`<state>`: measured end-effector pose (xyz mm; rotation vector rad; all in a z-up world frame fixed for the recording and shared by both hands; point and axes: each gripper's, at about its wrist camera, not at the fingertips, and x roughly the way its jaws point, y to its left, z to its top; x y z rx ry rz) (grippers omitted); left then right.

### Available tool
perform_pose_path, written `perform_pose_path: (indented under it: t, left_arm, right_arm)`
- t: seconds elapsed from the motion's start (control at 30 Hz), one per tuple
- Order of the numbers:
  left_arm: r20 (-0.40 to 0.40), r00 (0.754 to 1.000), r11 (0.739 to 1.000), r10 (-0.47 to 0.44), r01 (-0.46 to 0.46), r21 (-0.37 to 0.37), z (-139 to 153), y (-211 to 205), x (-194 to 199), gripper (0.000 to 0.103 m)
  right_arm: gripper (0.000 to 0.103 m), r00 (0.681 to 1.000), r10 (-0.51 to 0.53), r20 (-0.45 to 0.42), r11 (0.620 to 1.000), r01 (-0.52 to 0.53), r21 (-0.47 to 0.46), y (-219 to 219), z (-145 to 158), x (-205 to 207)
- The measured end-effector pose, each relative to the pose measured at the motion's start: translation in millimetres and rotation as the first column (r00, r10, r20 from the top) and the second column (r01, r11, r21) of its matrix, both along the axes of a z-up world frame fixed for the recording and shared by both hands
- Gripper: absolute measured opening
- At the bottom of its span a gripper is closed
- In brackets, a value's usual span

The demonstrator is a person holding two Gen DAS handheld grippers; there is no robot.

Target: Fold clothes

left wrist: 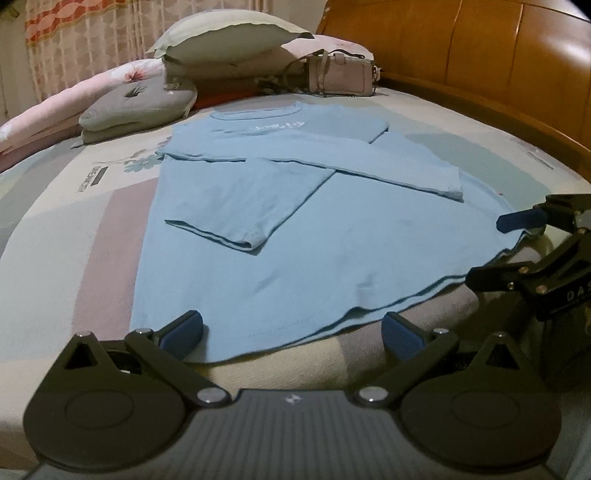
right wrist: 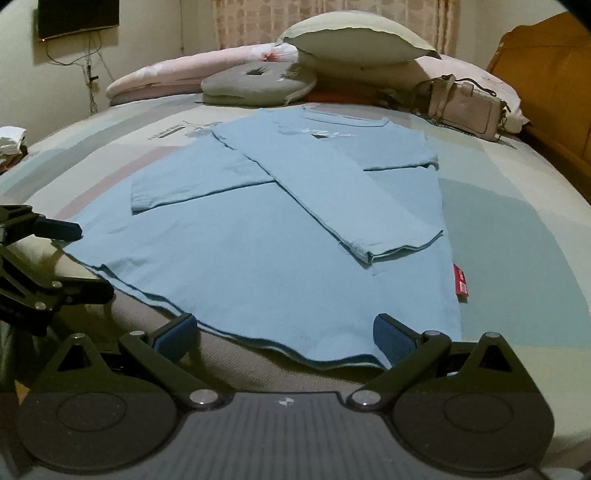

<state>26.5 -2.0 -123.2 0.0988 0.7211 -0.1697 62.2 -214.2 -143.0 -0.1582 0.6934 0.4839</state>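
Observation:
A light blue long-sleeved shirt [left wrist: 295, 229] lies flat on the bed, front up, collar at the far end, both sleeves folded across the body. It also shows in the right wrist view [right wrist: 266, 236]. My left gripper [left wrist: 291, 332] is open, its jaws on either side of the near hem at the shirt's left corner. My right gripper [right wrist: 284, 336] is open at the hem's right corner, a red tag [right wrist: 461, 281] beside it. Each gripper shows in the other's view, the right one [left wrist: 517, 236] and the left one [right wrist: 55, 251].
Pillows [left wrist: 229, 37], a grey cushion [left wrist: 140, 107] and a beige handbag [left wrist: 340, 75] lie at the bed's far end. A wooden headboard [left wrist: 498, 55] stands on the right. The patterned bedsheet [left wrist: 74, 229] surrounds the shirt. A TV [right wrist: 77, 14] hangs on the wall.

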Motion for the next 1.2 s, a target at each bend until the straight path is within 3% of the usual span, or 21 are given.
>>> perform_pose_path:
  t: [0.13, 0.33, 0.5, 0.6, 0.7, 0.8, 0.83, 0.9, 1.1, 1.2]
  left_arm:
    - [-0.008, 1.000, 1.000, 0.004, -0.004, -0.009, 2.4, 0.2, -1.9, 0.102]
    - [0.025, 0.998, 0.983, 0.061, -0.056, -0.175, 21.5, 19.1, 5.8, 0.102]
    - [0.060, 0.996, 0.976, 0.062, -0.048, -0.212, 32.5, 21.2, 26.7, 0.101]
    - [0.048, 0.997, 0.960, 0.065, -0.050, -0.277, 31.2, 23.5, 45.8, 0.098]
    - [0.009, 0.990, 0.897, 0.139, -0.122, -0.425, 28.0, 43.3, 56.4, 0.086]
    - [-0.087, 0.973, 0.787, 0.213, -0.224, -0.575, 17.1, 71.3, 65.9, 0.076]
    - [-0.127, 0.963, 0.751, 0.237, -0.264, -0.605, 11.3, 81.0, 67.7, 0.071]
    - [-0.167, 0.949, 0.713, 0.266, -0.311, -0.629, 3.2, 94.4, 68.5, 0.070]
    - [-0.220, 0.936, 0.644, 0.276, -0.349, -0.681, -8.9, 112.1, 86.4, 0.070]
    - [-0.222, 0.928, 0.655, 0.301, -0.370, -0.659, -7.7, 113.2, 100.0, 0.069]
  right_arm:
    - [0.103, 1.000, 0.003, 0.021, 1.000, -0.003, 0.006, -3.6, -2.4, -3.9]
    - [0.103, 0.999, 0.006, 0.043, 1.000, -0.007, 0.011, -4.7, -3.0, -7.3]
    - [0.103, 0.998, 0.013, 0.060, 1.000, -0.014, 0.019, -6.4, -4.4, -9.5]
    - [0.103, 0.998, 0.015, 0.067, 1.000, -0.017, 0.024, -6.9, -4.9, -10.4]
    - [0.103, 0.997, 0.021, 0.073, 0.999, -0.023, 0.028, -7.9, -5.4, -11.5]
    - [0.103, 0.996, 0.028, 0.082, 0.999, -0.030, 0.033, -9.5, -6.2, -13.0]
    - [0.103, 0.996, 0.029, 0.085, 0.999, -0.032, 0.036, -10.0, -6.4, -13.1]
    - [0.103, 0.996, 0.029, 0.090, 0.999, -0.033, 0.041, -10.7, -6.7, -12.9]
    - [0.103, 0.996, 0.024, 0.092, 0.998, -0.029, 0.057, -11.5, -7.3, -9.3]
    - [0.103, 0.995, 0.027, 0.093, 0.998, -0.033, 0.058, -12.0, -7.4, -10.4]
